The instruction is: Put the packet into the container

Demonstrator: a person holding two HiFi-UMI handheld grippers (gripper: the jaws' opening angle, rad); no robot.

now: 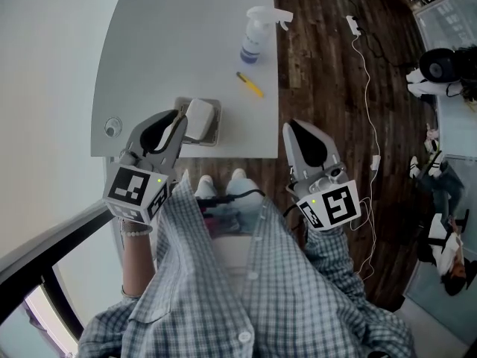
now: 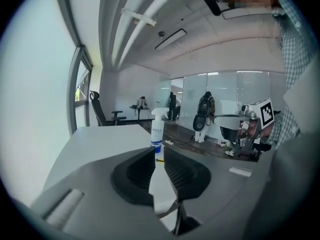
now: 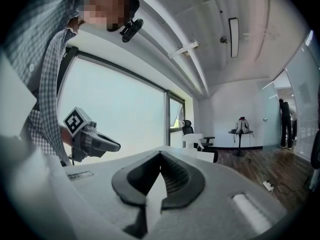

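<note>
A white packet (image 1: 200, 118) lies in the small metal container (image 1: 213, 137) near the front edge of the grey table (image 1: 186, 43). My left gripper (image 1: 181, 118) hovers at the container's left side, its tips beside the packet. In the left gripper view its jaws (image 2: 159, 151) leave only a narrow gap, with nothing pressed between the pads. My right gripper (image 1: 289, 129) hangs over the wooden floor, right of the table. Its jaws (image 3: 160, 155) meet at the tips and hold nothing.
A spray bottle (image 1: 257, 36) and a yellow marker (image 1: 250, 84) sit further back on the table. A round grommet hole (image 1: 112, 127) lies at the table's left edge. A white cable (image 1: 367, 103) runs along the floor. The person's shoes (image 1: 220, 183) stand below the table edge.
</note>
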